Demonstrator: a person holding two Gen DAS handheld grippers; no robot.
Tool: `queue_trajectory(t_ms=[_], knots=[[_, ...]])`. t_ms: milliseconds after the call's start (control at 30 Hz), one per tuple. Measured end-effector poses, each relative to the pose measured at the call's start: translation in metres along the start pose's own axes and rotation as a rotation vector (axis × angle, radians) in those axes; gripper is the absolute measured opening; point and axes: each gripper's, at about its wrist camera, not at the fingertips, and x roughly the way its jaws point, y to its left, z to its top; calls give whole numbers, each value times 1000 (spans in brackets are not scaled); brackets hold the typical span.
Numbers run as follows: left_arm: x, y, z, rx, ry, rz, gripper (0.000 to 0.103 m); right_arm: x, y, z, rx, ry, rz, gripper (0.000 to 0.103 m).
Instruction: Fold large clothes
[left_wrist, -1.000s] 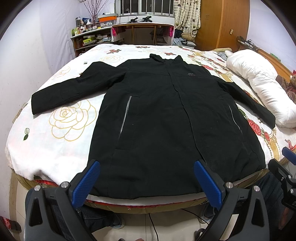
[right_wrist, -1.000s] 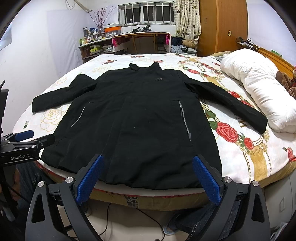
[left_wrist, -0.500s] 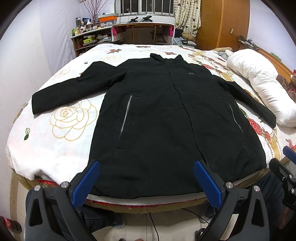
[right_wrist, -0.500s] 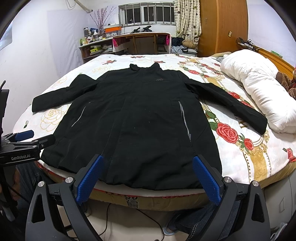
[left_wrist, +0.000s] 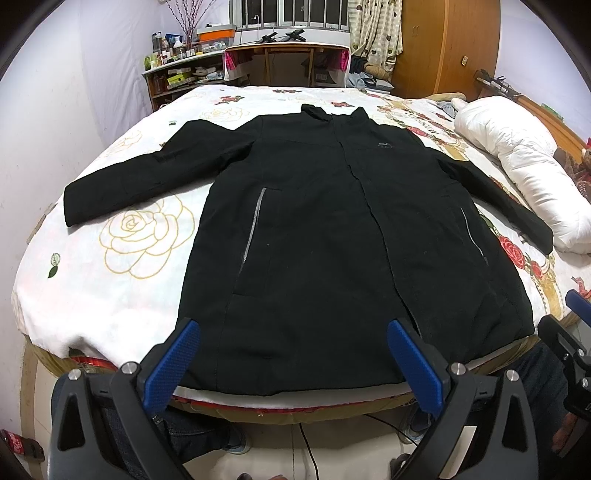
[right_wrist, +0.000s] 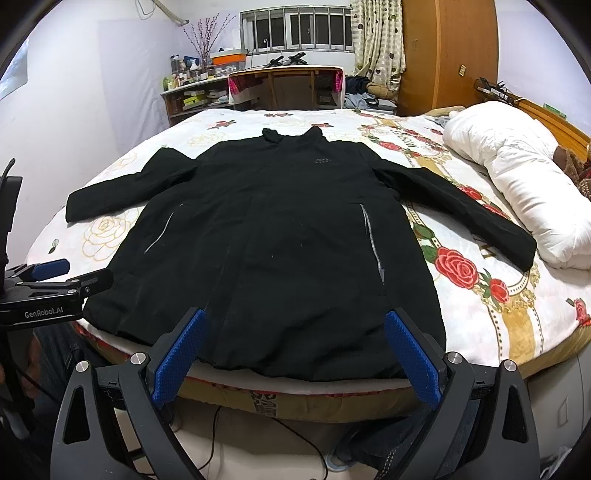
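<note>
**Black coat lies flat on the bed, both grippers wide and empty**

The coat (left_wrist: 325, 236) is black, long, and spread front-up across the bed (left_wrist: 110, 288). Its collar points toward the far desk (left_wrist: 286, 55) and its hem lies at the near edge of the mattress. Both sleeves stretch out to the sides, angled slightly down. The front is closed, with a small grey logo on the chest and two grey pocket zips slanting down the body. A few pale specks of lint show on the fabric.

The left gripper (left_wrist: 295, 363) hangs just short of the hem, over the gap between the bed and the floor. Its jaws are spread wide, with nothing between the blue pads (left_wrist: 171, 362). The right gripper (right_wrist: 295, 356) sits the same way, fully spread, holding nothing and touching nothing.

The sleeve end on the right lies just beside a white duvet (right_wrist: 517, 177) bundled along the headboard side. The bedspread is white with red and gold roses. A cable (left_wrist: 306, 448) trails on the floor below the bed edge. Shelves (right_wrist: 192, 94) crowded with bottles stand by the far wall.
</note>
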Motion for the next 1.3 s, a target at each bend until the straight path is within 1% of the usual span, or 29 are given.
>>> queue_trajectory(t_ms=[400, 533, 767, 1000, 1033, 1100, 1200, 1300], knots=[[12, -1, 5, 5, 10, 25, 103, 13, 2, 4, -2, 28, 25, 97], [20, 6, 8, -7, 21, 30, 103, 21, 3, 7, -13, 40, 28, 97], [44, 29, 22, -61, 56, 27, 103, 44, 6, 23, -29, 57, 47, 97], [77, 72, 43, -149, 74, 52, 102, 80, 11, 46, -37, 79, 67, 97], [83, 78, 46, -161, 79, 61, 101, 86, 13, 50, -43, 81, 68, 97], [95, 93, 51, -187, 91, 83, 96, 97, 16, 56, -57, 85, 65, 97], [110, 116, 59, -232, 96, 109, 93, 113, 25, 67, -87, 90, 64, 97], [121, 143, 67, -269, 85, 149, 90, 129, 34, 79, -114, 85, 56, 97]])
